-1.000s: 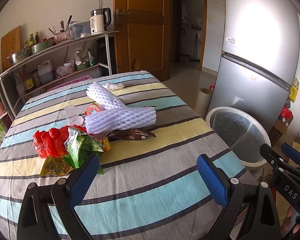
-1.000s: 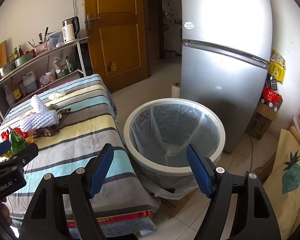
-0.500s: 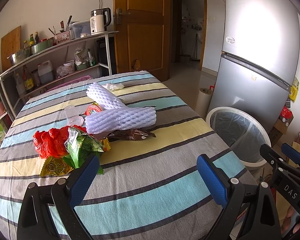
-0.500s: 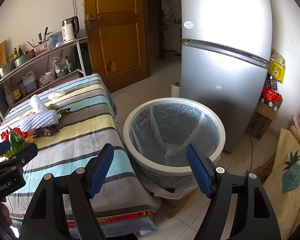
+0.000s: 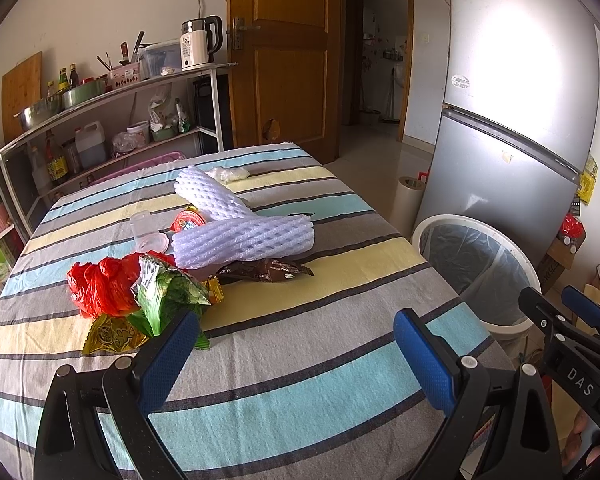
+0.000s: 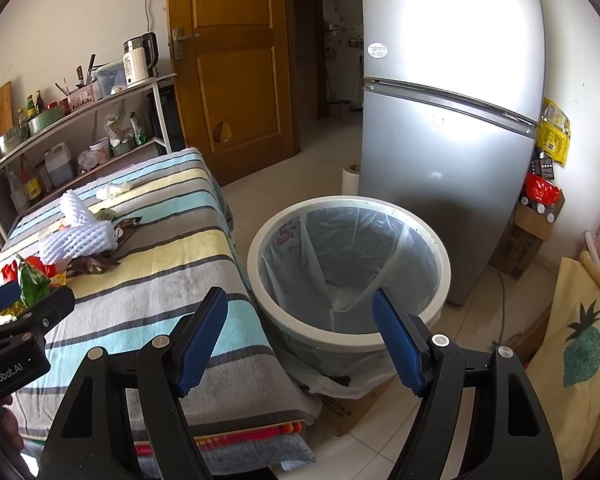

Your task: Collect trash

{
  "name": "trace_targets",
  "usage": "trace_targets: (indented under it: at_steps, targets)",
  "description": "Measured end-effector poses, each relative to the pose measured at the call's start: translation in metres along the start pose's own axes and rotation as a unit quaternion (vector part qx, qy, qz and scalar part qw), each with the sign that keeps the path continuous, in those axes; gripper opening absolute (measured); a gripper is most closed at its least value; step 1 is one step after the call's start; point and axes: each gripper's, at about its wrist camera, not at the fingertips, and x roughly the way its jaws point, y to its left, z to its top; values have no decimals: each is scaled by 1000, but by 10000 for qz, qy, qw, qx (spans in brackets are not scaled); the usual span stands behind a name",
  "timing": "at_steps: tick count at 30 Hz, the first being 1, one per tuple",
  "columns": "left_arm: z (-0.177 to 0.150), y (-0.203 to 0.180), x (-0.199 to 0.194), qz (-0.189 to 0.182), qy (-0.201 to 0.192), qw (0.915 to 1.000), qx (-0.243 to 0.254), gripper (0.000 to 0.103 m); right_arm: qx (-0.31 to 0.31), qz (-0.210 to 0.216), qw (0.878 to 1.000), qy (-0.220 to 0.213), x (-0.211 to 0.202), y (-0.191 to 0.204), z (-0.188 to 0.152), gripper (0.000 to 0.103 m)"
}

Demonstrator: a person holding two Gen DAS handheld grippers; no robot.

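Right gripper (image 6: 298,338) gapes over lined bin (image 6: 256,258), seemingly empty.

**Trash on the table, bin on the floor**

Two white foam nets (image 5: 242,236) lie crossed on the striped table (image 5: 300,360). A brown wrapper (image 5: 266,271) lies just in front of them. A red bag (image 5: 100,286), a green wrapper (image 5: 168,300) and a gold wrapper (image 5: 112,334) sit bunched together. The round white bin (image 6: 348,268) stands on the floor beside the table, lined with a clear bag.

silver fridge (image 6: 448,92) | wooden door (image 6: 228,60) | kettle (image 5: 198,44) on shelf (image 5: 112,94) | pineapple cushion (image 6: 580,344)
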Motion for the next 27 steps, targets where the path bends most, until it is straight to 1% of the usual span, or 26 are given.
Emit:
trace_targets:
  at_steps: [3, 7, 10, 12, 15, 19, 21, 22, 23, 25, 27]
  targets:
    - [0, 9, -10, 17, -100, 9999, -14, 99, -78, 209, 9997, -89, -3, 7, 2, 75]
    - [-1, 36, -25, 142, -130, 9997, -132, 99, -207, 568, 9981, -77, 0, 27, 8, 75]
    - [-3, 69, -39, 206, -183, 9989, -380, 99, -445, 952, 9944, -109, -1, 50, 11, 75]
    - [-5, 93, -47, 341, -236, 9972, -630, 99, -586, 1273, 9901, -78, 0, 66, 13, 75]
    - [-6, 130, -54, 580, -256, 9933, -966, 99, -733, 1686, 9829, 139, 7, 93, 14, 75]
    - [-12, 173, -57, 915, -205, 9883, -1203, 99, -1113, 2184, 9693, 189, 15, 132, 12, 75]
    - [-13, 189, -55, 997, -159, 9870, -1249, 99, -1283, 2487, 9596, 277, 21, 151, 12, 75]
    - [-13, 195, -53, 964, -85, 9871, -1276, 99, -1349, 2625, 9549, 341, 23, 161, 11, 75]
    - [-13, 201, -51, 854, -38, 9879, -1293, 99, -1404, 2808, 9487, 383, 25, 171, 11, 75]
    - [-14, 211, -47, 714, 44, 9873, -1421, 99, -1504, 3033, 9397, 479, 28, 188, 13, 75]
    - [-12, 215, -44, 543, -2, 9886, -1403, 99, -1650, 3265, 9295, 478, 31, 204, 13, 75]
